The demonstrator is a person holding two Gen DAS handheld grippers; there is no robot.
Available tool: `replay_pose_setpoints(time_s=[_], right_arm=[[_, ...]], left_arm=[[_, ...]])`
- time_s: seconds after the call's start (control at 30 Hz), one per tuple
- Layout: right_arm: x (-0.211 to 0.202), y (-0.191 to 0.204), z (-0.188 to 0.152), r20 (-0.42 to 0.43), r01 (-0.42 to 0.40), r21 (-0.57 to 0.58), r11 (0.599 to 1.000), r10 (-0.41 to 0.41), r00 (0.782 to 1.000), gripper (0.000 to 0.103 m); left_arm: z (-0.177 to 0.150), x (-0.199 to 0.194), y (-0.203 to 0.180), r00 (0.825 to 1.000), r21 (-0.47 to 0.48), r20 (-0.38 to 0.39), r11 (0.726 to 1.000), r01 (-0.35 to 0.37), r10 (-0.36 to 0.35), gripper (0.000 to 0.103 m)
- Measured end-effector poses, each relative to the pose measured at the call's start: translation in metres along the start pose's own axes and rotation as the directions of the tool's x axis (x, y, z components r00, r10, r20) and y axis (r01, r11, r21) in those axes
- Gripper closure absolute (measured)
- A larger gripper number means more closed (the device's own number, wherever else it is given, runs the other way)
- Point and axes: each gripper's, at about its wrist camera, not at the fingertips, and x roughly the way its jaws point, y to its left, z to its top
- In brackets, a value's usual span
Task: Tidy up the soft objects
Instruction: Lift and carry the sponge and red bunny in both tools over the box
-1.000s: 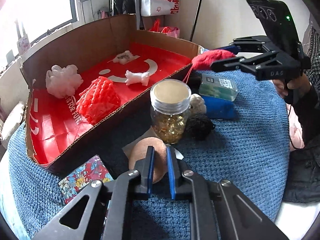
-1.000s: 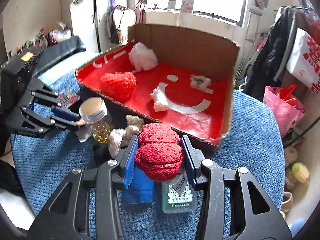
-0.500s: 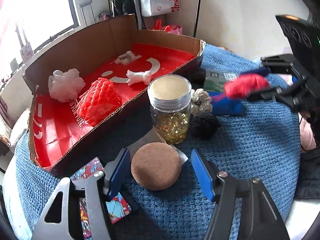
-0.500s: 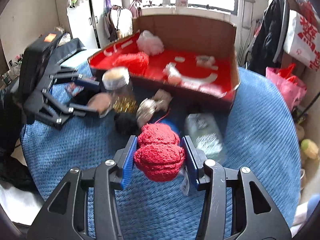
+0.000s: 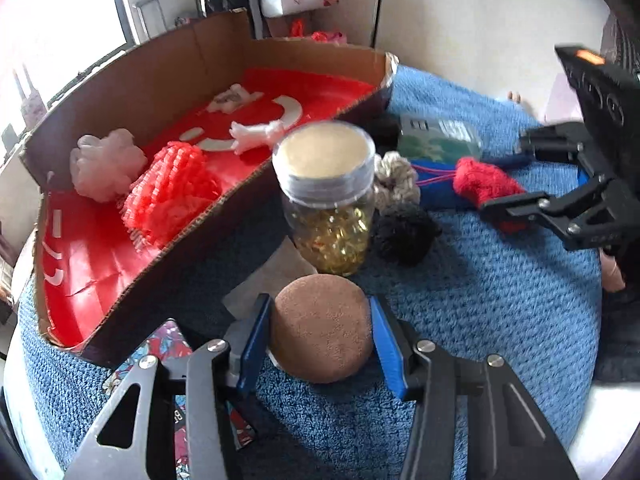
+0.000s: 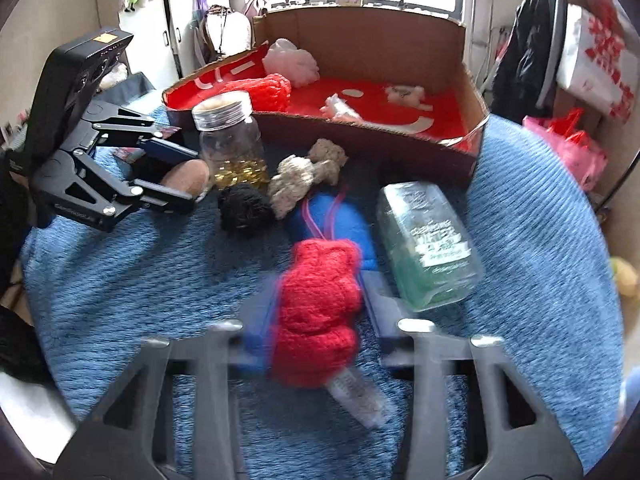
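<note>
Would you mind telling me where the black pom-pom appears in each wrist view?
Left wrist: black pom-pom sits centre-right, just right of the glass jar.
Right wrist: black pom-pom sits left of centre, below the glass jar.
Shared landmark: the glass jar.

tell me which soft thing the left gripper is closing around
The round brown sponge, between the left gripper's blue pads; the black pompom and beige knit toy lie farther off.

Daylight reaches you from windows far ahead of the fingers, blown out white at upper left in the left wrist view. Fisheye curvature bends the edges and darkens the corners. In your right wrist view, motion blur smears the right gripper and red knitted toy; beyond them, detail stays sharper.
</note>
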Motion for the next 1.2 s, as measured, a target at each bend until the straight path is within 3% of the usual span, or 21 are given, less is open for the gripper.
replay_pose_setpoints(time_s=[0.2, 0.47, 0.67, 0.87, 1.2], right_arm=[[-0.02, -0.002, 0.005, 0.063, -0.017, 0.023, 1.0, 0.016, 0.998, 0.069], [-0.044, -0.009, 0.013, 0.138, 0.017, 0.057, 0.998, -0.024, 0.99, 0.069], [-0.071, -0.026, 0.038, 0.21, 0.065, 0.063, 0.996, -0.077, 0.975, 0.069], [-0.076, -0.04, 0.057, 0.239, 0.087, 0.08, 0.993, -0.104, 0.965, 0.069], [-0.047, -0.038, 0.056, 0.187, 0.043, 0.086, 0.995, -0.058, 0.981, 0.069]], left_arm=[[0.0, -0.021, -0.005, 0.998, -0.013, 0.06, 1.0, -0.01, 0.01, 0.053], [-0.007, -0.048, -0.005, 0.99, -0.086, 0.137, 0.996, -0.017, 0.028, 0.053], [-0.003, -0.078, 0.016, 0.977, -0.153, 0.196, 0.987, -0.05, 0.08, 0.053], [0.0, -0.082, 0.034, 0.975, -0.203, 0.199, 0.978, -0.053, 0.095, 0.053], [-0.006, -0.061, 0.029, 0.986, -0.219, 0.147, 0.975, -0.045, 0.079, 0.053]])
